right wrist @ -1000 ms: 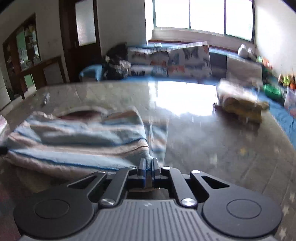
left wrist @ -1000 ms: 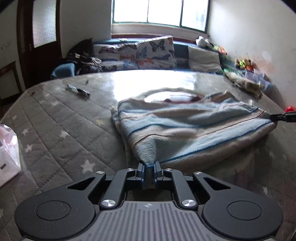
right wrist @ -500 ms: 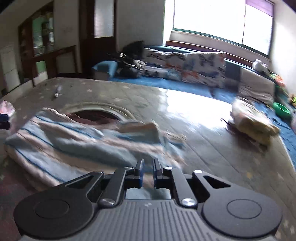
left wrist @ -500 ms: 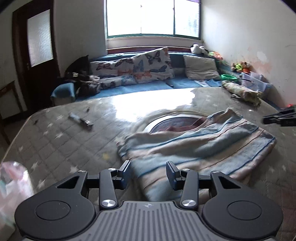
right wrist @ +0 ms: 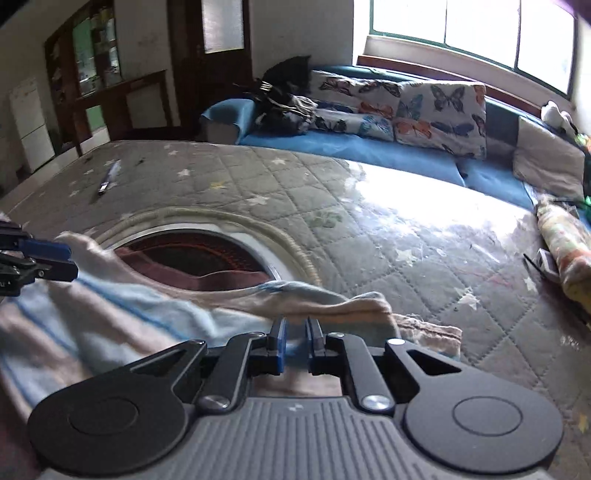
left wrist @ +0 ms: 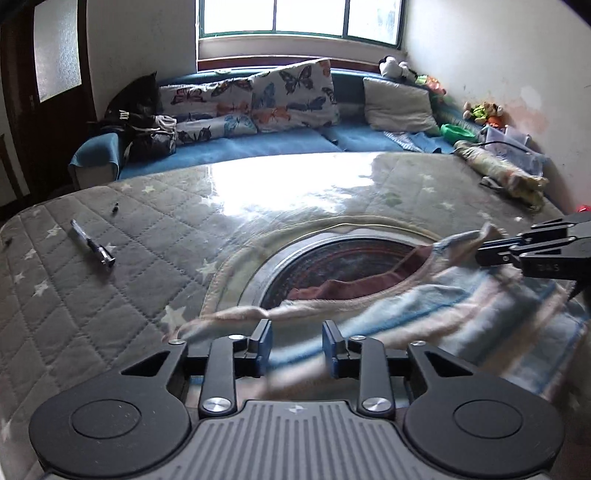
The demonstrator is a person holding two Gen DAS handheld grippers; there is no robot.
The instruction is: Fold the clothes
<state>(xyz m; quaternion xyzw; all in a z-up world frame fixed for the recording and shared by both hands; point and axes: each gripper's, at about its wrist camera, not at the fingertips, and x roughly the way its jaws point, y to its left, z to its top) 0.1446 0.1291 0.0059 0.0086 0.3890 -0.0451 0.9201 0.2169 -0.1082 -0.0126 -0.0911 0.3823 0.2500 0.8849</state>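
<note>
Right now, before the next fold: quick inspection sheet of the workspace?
Surface: grey quilted cover with stars, glossy in the window light; round opening in the middle.
Job's things: striped cloth, rumpled, lying partly over the opening; dark red cloth under it.
Clutter: pen at the left; rolled bundle at the far right.
Grippers: left claw open over the cloth's near edge; right claw narrowly apart with cloth between, grip unclear.
Cables: possibly one thin dark line beyond the bundle.
Surroundings: blue sofa, butterfly pillows, window, door.
</note>
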